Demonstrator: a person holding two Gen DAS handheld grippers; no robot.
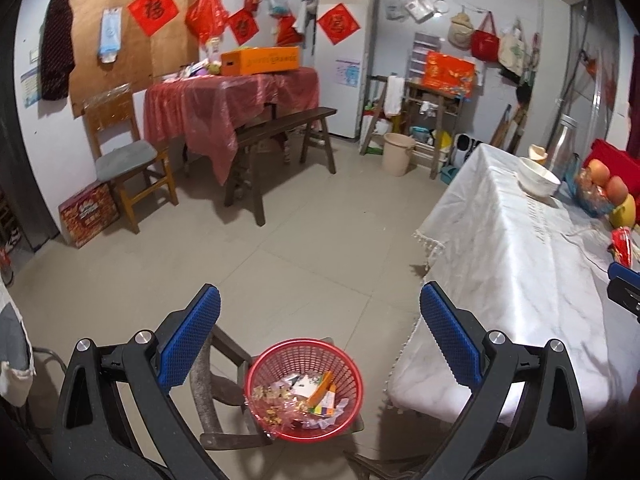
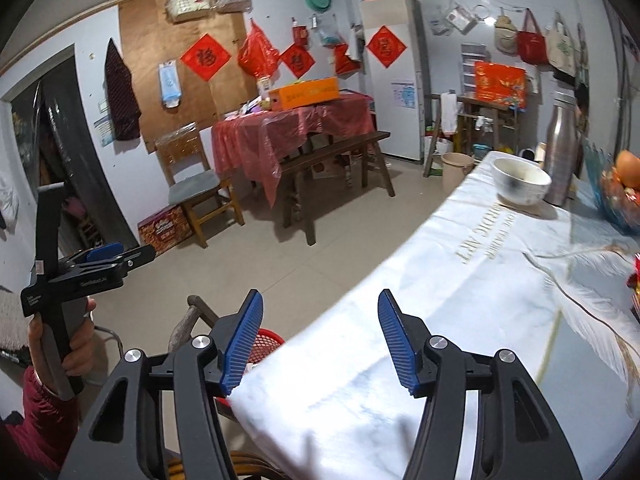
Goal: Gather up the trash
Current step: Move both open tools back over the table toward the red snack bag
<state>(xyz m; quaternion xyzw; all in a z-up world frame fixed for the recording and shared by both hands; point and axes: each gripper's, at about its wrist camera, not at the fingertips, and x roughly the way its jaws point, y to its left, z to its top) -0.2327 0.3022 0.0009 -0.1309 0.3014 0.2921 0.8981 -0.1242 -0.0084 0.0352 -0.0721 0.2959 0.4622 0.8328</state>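
Note:
A red mesh trash basket [image 1: 304, 390] holds paper scraps and wrappers [image 1: 316, 398]; it stands on a wooden stool beside the table. My left gripper [image 1: 320, 300] is open and empty, held above the basket. In the right wrist view the basket's rim [image 2: 269, 340] peeks out behind my left finger. My right gripper [image 2: 320, 304] is open and empty, over the edge of the white tablecloth [image 2: 460, 320]. A red wrapper [image 1: 622, 245] lies on the table at the far right, and its edge shows in the right wrist view [image 2: 636, 276].
On the white table stand a white bowl [image 2: 520, 182], a steel flask [image 2: 564, 152] and a blue fruit basket [image 2: 620, 196]. Across the tiled floor are a red-covered table [image 1: 228, 100], a dark bench [image 1: 280, 136], a wooden chair [image 1: 124, 156] and a beige bucket [image 1: 398, 153].

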